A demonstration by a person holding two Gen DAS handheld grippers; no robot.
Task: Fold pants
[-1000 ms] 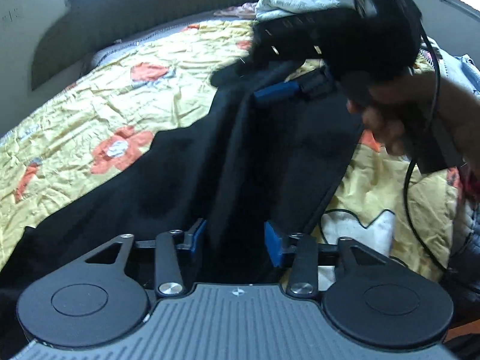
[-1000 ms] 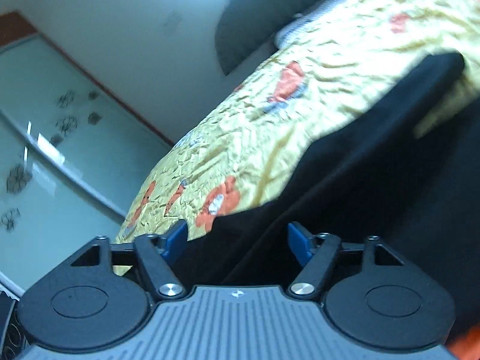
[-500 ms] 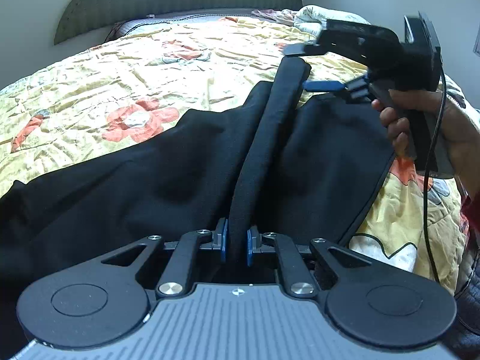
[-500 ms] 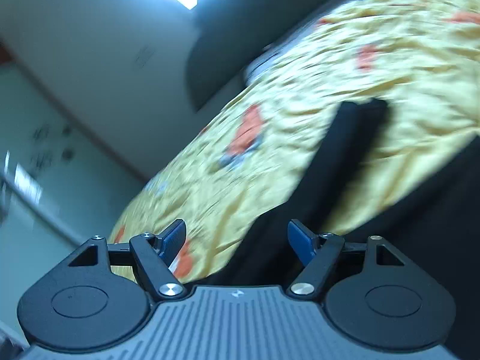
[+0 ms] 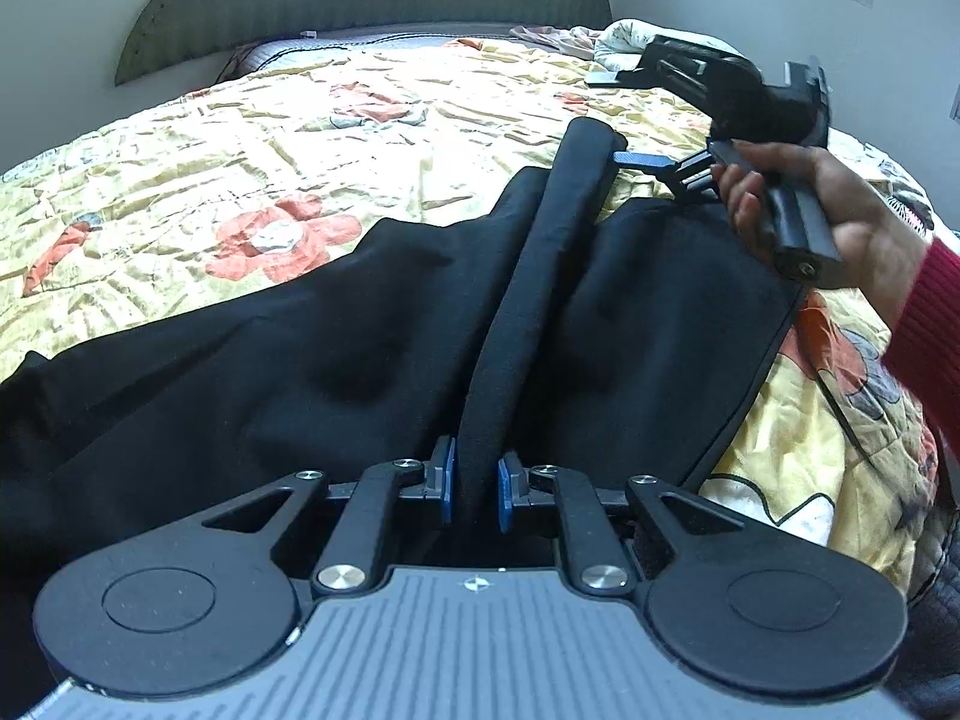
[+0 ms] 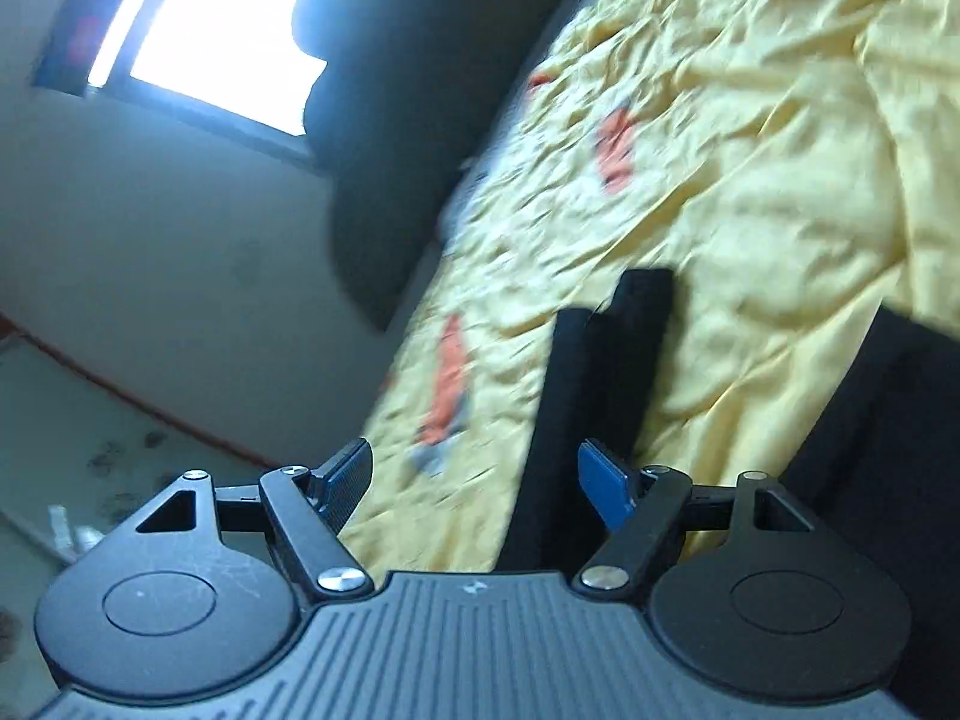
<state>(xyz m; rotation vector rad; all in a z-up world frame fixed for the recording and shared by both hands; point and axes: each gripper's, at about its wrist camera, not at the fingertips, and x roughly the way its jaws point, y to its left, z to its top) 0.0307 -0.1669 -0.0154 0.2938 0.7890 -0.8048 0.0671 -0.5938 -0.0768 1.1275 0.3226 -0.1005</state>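
Black pants (image 5: 300, 360) lie spread on the yellow flowered bedspread (image 5: 270, 138). Their waistband (image 5: 540, 276) is pulled up into a taut ridge running away from me. My left gripper (image 5: 475, 489) is shut on the near end of this waistband. My right gripper (image 5: 624, 157), held by a hand in a red sleeve, is at the far end of the waistband. In the right wrist view the right gripper (image 6: 474, 474) is open, with the black waistband (image 6: 594, 384) between its blue pads, nearer the right pad.
A dark headboard (image 5: 360, 6) stands at the far end of the bed. Crumpled light clothes (image 5: 576, 39) lie at the far right of the bed. A window (image 6: 204, 36) shows in the right wrist view. The bed's right edge is close to the pants.
My left gripper has closed on the waistband, which is now pulled taut. My right gripper has swung along the waistband to its far end and stays open.
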